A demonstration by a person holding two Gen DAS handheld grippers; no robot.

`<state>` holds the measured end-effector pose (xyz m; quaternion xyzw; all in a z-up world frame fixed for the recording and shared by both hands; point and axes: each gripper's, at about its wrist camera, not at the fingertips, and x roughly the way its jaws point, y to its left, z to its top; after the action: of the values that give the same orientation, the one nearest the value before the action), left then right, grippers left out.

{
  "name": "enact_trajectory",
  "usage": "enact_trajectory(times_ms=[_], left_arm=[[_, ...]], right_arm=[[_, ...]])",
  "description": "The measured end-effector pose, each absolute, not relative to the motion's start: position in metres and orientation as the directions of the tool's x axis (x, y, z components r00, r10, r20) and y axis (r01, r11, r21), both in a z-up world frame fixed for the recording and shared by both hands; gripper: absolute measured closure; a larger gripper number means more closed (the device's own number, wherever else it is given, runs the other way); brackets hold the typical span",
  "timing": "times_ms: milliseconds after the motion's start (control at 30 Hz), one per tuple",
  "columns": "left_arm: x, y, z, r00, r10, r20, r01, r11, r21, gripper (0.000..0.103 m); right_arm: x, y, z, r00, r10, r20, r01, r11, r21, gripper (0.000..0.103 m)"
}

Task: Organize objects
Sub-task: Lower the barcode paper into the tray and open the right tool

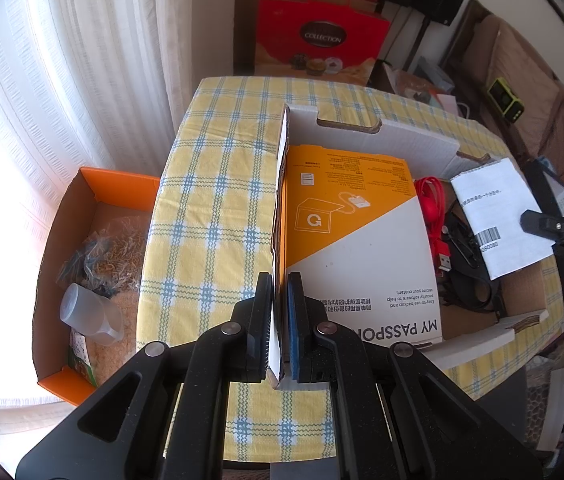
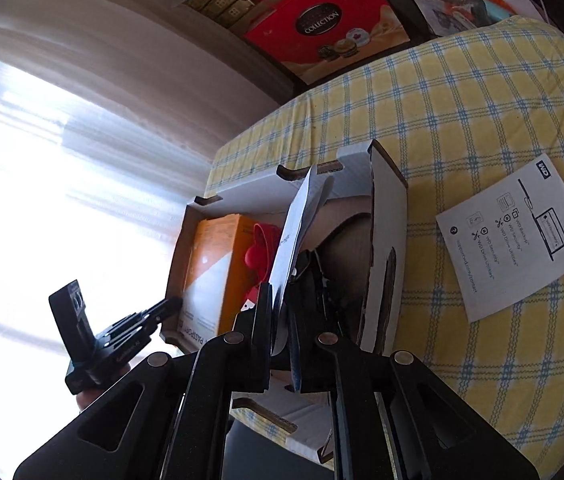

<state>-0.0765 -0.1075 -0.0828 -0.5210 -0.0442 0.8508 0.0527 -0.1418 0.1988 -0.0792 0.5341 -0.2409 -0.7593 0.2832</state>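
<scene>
A white cardboard box (image 1: 386,136) stands open on the yellow plaid tablecloth (image 1: 218,200). Inside lie an orange and white "My Passport" package (image 1: 358,248), a red cable (image 1: 434,204) and black cords (image 1: 470,276). My left gripper (image 1: 279,280) is shut on the box's upright left wall (image 1: 280,184), and shows at the box's corner in the right wrist view (image 2: 170,306). My right gripper (image 2: 280,292) is shut on a white paper sheet (image 2: 298,220) with a barcode, tilted over the box's right side (image 1: 494,212). Its tip (image 1: 526,220) pinches the sheet's edge.
A printed WD leaflet (image 2: 518,236) lies flat on the cloth right of the box. An orange carton (image 1: 94,184) with bags and a plastic cup sits below the table's left edge. A red gift box (image 1: 322,36) stands behind the table; curtains hang left.
</scene>
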Motion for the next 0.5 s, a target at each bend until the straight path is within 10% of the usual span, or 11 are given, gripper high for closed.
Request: enact_trajectory(times_ms=[267,500], left_arm=[[-0.076,-0.107,-0.083,-0.451,0.133,-0.883,-0.044,-0.991,-0.127,0.098],[-0.076,-0.106,-0.083,-0.451,0.132,-0.883,-0.044,-0.991,-0.126,0.098]], right_arm=[[-0.137,0.197,-0.056,-0.339,-0.554,-0.761,0.264,-0.832,0.488,0.067],[-0.141,0.233,-0.036,-0.412,-0.456,-0.789,0.202,-0.89,0.409,0.067]])
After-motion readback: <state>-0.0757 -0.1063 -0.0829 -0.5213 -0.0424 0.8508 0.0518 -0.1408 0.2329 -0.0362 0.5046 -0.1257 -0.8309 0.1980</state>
